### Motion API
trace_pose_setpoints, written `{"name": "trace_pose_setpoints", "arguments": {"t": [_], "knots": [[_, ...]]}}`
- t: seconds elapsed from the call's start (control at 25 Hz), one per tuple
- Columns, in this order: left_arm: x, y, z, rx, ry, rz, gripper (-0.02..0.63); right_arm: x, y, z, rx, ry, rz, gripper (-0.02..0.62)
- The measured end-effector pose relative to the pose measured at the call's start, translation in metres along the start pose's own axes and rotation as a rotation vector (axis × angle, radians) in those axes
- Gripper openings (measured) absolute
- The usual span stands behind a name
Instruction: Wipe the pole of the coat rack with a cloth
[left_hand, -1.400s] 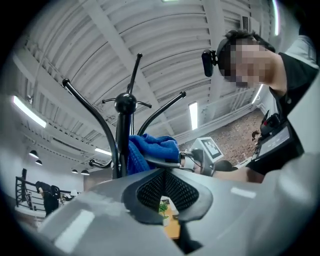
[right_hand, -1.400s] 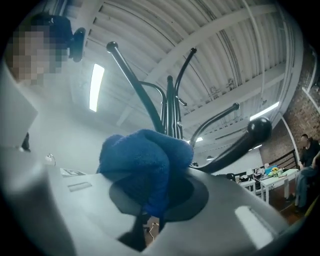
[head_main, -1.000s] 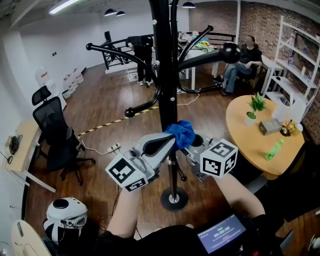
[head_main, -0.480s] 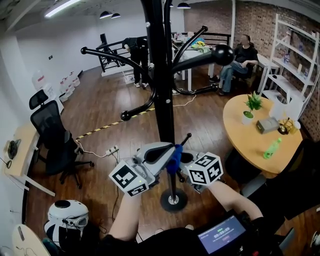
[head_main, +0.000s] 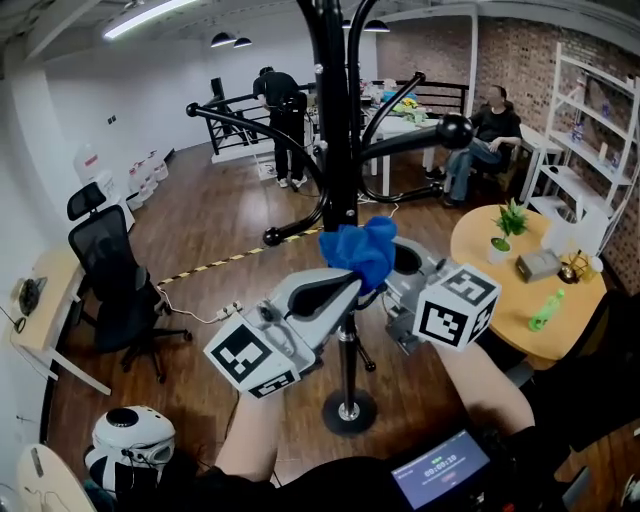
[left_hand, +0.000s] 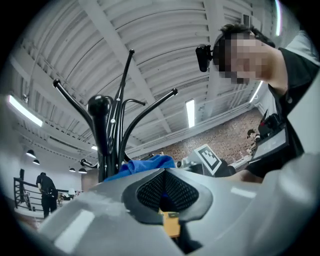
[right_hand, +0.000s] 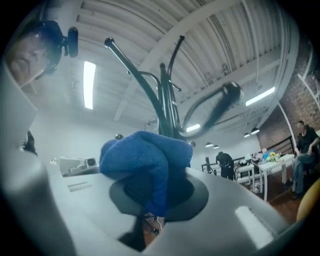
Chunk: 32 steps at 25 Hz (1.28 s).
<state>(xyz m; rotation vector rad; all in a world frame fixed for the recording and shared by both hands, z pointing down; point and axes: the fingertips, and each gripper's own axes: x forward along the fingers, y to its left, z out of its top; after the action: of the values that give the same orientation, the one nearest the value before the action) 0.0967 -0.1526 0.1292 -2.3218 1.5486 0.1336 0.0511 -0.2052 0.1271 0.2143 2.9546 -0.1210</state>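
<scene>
At frame centre, the right gripper (head_main: 392, 268) clenches the blue cloth (head_main: 362, 250) against the pole (head_main: 337, 130), apparently to rub the shaft; the left gripper (head_main: 348, 288), jaws together, sits just below, likely steadying.

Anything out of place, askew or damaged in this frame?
Nothing stands out. The coat rack stands upright, and the blue cloth is bunched at its pole, clamped in the right tongs. No spill or damage shows.
</scene>
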Motion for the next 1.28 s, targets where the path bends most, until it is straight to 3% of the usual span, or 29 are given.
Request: {"name": "trace_pose_setpoints", "arguments": {"t": [0.16,0.36,0.84,0.96,1.04,1.28], "knots": [[0.004,0.003,0.043,0.037,-0.084,-0.003,0.005,0.003,0.022,0.078,-0.111,-0.127,0.032,0.051],[0.005,-0.007,0.062,0.113,-0.085,-0.002,0.005,-0.020,0.043,0.145,-0.142,-0.258,0.071,0.052],[-0.016,-0.012,0.062,0.142,-0.074,0.030,0.005,-0.069,0.099,0.185,-0.215,-0.401,0.163,0.052],[-0.008,-0.015,0.072,0.142,-0.096,0.008,0.005,-0.073,0.095,0.193,-0.229,-0.415,0.122,0.052],[-0.007,-0.018,0.073,0.130,-0.110,-0.046,0.005,-0.069,0.093,0.187,-0.239,-0.392,0.080,0.052],[-0.069,-0.003,0.071,0.046,-0.170,-0.221,0.005,-0.007,0.129,0.143,-0.293,-0.313,-0.087,0.052]]}}
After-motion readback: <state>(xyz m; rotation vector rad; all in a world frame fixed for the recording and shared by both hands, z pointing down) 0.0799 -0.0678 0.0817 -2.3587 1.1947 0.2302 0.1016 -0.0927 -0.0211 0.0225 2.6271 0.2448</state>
